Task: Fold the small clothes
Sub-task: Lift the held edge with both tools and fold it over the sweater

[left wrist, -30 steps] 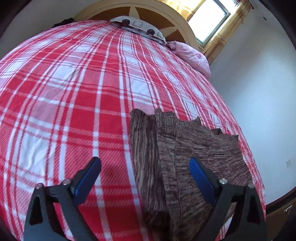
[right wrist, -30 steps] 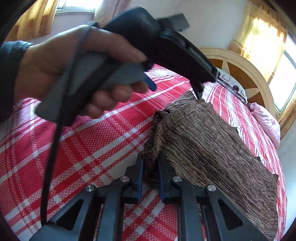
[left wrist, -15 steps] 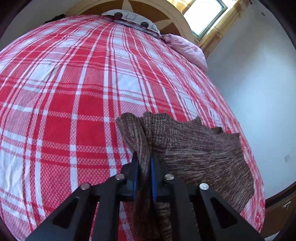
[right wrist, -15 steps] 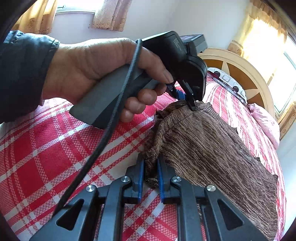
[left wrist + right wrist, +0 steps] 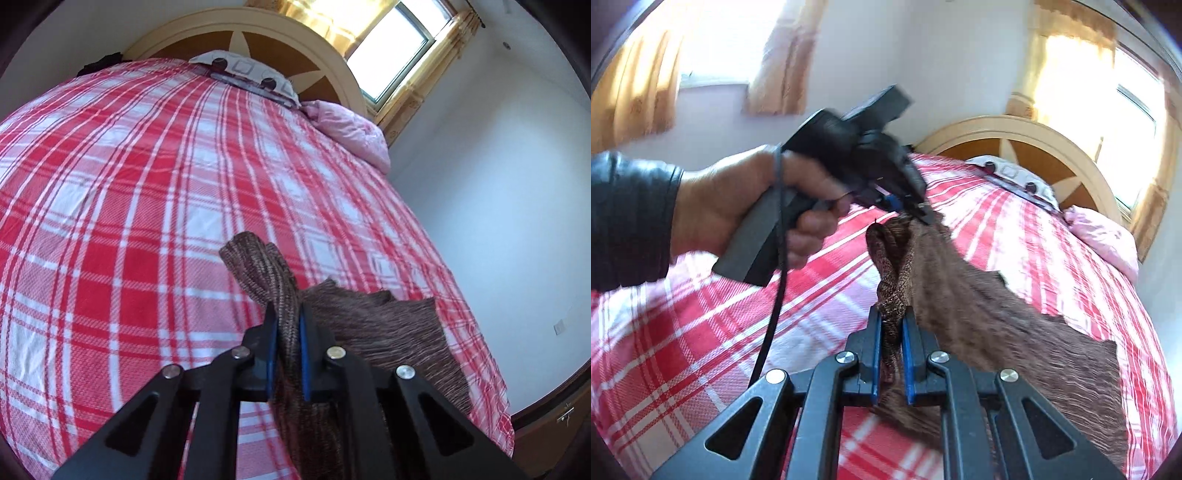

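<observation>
Lifted since before: brown knit garment (image 5: pixel 376 325) edge now raised off the red plaid bed (image 5: pixel 147 221).
Both my left hand-held gripper (image 5: pixel 287 332) and right hand-held gripper (image 5: pixel 891 339) pinch bunched edge; rest drapes on bed, my left hand (image 5: pixel 738 206) visible.

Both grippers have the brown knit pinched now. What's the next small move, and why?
Probably carry the lifted edge across toward the far, still-flat part and lay it down. The left gripper and right gripper are each shut on the brown knit garment, its near edge raised off the red plaid bedspread while the far part lies flat.
</observation>
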`<state>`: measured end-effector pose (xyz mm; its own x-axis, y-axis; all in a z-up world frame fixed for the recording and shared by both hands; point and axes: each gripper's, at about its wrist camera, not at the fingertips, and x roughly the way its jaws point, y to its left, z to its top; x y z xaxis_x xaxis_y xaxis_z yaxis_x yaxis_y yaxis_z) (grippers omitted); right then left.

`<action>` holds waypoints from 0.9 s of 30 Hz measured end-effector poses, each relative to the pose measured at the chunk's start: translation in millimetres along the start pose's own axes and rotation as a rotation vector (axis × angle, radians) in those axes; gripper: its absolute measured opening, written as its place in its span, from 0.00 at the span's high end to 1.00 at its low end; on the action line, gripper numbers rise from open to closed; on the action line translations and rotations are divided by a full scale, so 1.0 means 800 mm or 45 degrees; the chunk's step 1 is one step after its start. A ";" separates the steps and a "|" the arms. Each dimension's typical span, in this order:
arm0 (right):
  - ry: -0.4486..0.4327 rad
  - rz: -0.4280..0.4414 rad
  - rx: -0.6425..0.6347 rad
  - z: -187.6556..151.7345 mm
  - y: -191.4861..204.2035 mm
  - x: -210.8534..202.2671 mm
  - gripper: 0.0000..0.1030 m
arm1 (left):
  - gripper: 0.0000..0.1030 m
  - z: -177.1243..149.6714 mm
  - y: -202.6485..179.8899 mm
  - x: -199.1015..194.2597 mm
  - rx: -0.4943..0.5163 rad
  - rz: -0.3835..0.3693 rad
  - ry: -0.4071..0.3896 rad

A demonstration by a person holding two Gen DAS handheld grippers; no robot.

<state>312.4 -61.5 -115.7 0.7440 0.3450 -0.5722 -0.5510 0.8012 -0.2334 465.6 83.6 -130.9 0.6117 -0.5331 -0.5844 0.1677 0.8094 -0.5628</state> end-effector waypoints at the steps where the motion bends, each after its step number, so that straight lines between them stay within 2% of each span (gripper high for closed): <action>1: -0.011 -0.004 0.021 0.001 -0.009 -0.005 0.91 | 0.90 0.002 -0.008 0.000 0.009 -0.012 -0.008; 10: -0.067 -0.045 0.215 -0.016 -0.092 -0.042 0.91 | 0.90 0.014 -0.089 0.026 0.091 -0.068 -0.026; 27: -0.054 -0.084 0.478 -0.087 -0.200 -0.083 0.91 | 0.90 0.005 -0.209 0.115 0.223 -0.124 0.095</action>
<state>324.5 -246.3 -94.9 0.7927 0.3000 -0.5307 -0.3301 0.9431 0.0400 497.3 -99.8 -88.5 0.5285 -0.6221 -0.5776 0.3588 0.7803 -0.5122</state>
